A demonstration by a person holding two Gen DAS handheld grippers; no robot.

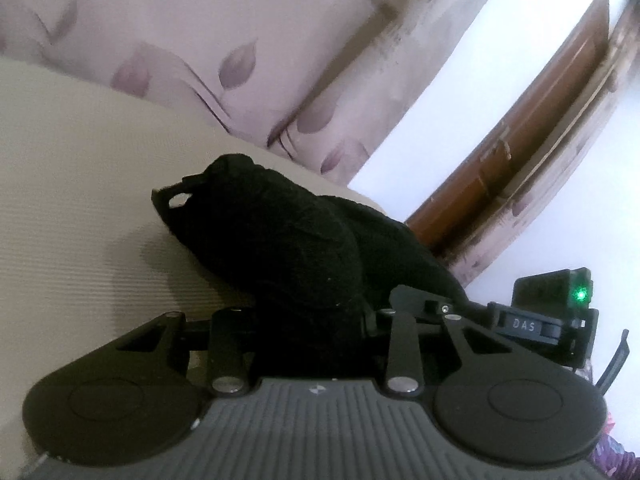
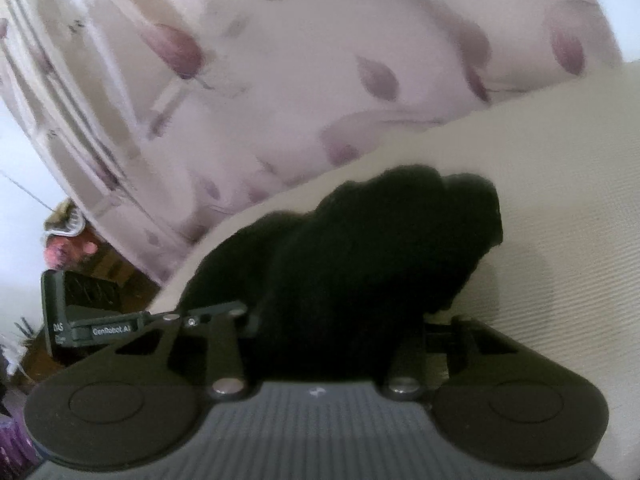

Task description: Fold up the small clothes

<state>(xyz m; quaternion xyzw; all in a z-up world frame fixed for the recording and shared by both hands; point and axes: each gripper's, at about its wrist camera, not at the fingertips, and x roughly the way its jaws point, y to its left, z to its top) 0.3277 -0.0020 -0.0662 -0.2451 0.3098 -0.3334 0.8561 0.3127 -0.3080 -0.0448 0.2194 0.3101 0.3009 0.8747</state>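
While two tools (image 1: 308, 320) (image 2: 332, 320) grip it, one black garment (image 1: 280, 232) bunches.

One black garment (image 1: 280, 248) shows in the left wrist view, bunched up and rising straight out from between the jaws of the left gripper (image 1: 312, 320). One black garment (image 2: 360, 264) shows in the right wrist view too, heaped ahead of the jaws of the right gripper (image 2: 332, 332); whether it is the same piece cannot be told. Two grippers in all, each appearing beside the other's jaws. One cream ribbed surface (image 1: 80, 200) lies under both. One leaf-print curtain (image 2: 320, 60) hangs beyond the jaws. One brown wooden door (image 1: 520, 152) stands ahead and right of the left jaws.
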